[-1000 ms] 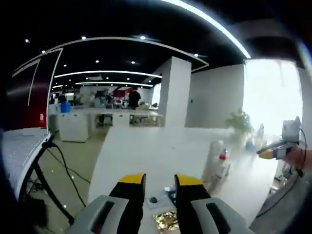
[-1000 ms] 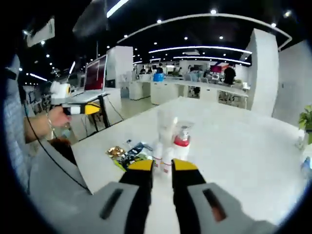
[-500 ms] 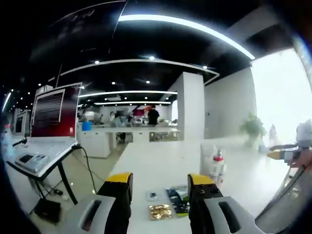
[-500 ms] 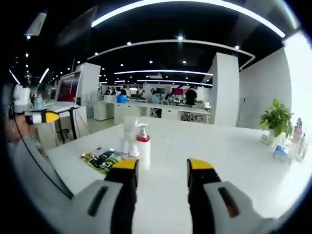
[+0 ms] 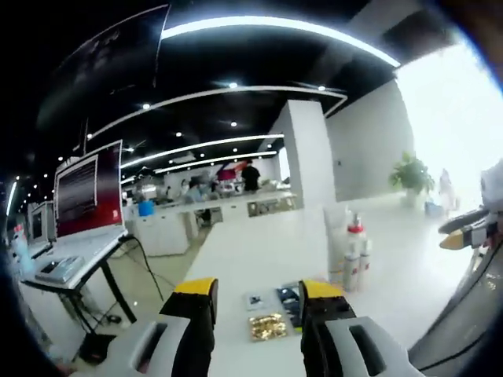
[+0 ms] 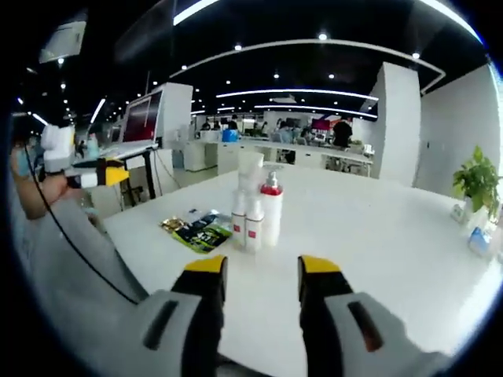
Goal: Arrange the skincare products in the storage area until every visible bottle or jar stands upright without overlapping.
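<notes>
The left hand-held gripper (image 5: 253, 289) is pointing toward twelve o'clock, jaws parted. The right hand-held gripper (image 6: 262, 267) is doing likewise, gripping nothing.

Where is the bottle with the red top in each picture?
Left gripper view: the bottle with the red top stands right of centre, on the white table.
Right gripper view: it stands just above centre.
Shared landmark: the gold packet lying near it.

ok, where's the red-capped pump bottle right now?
Right gripper view: the pump bottle stands upright mid-table, behind two small bottles, right of the sachets.
</notes>
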{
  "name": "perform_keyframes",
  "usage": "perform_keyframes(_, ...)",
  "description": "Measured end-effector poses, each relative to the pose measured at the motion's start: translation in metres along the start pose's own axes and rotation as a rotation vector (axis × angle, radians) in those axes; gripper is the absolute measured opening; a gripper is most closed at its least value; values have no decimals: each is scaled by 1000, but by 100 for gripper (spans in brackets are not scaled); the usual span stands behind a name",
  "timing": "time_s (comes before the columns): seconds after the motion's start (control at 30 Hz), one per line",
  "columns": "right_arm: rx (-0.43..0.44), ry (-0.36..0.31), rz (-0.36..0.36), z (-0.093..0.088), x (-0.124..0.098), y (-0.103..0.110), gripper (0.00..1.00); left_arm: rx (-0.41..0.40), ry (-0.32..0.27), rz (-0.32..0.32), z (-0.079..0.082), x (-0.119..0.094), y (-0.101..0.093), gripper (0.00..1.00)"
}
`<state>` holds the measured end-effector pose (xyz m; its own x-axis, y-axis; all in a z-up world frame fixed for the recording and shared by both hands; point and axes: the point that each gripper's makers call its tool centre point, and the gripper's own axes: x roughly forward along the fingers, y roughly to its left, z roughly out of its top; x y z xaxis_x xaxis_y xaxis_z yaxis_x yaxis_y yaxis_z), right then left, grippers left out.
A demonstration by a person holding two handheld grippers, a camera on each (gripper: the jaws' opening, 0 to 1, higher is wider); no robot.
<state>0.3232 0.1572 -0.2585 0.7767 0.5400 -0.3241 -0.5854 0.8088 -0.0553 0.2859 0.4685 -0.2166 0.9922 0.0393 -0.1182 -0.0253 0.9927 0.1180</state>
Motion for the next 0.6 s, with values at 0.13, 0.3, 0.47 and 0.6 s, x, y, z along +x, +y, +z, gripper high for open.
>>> perform_keyframes(0.13, -23, 22, 4, -4, 0, 3, 37, -1, -17, 23, 2, -4, 3, 41)
perform_keyframes(0.3, -27, 23, -8, -4, -1, 2, 37, -7, -20, 35, 2, -6, 6, 40)
perform_keyframes(0.47, -29, 49, -7, -9, -1, 3, 36, -10, -31, 42, 3, -8, 8, 40)
perform_keyframes(0.6, -40, 78, -3, -14, -1, 5, 36, -8, -30, 43, 2, -10, 8, 39)
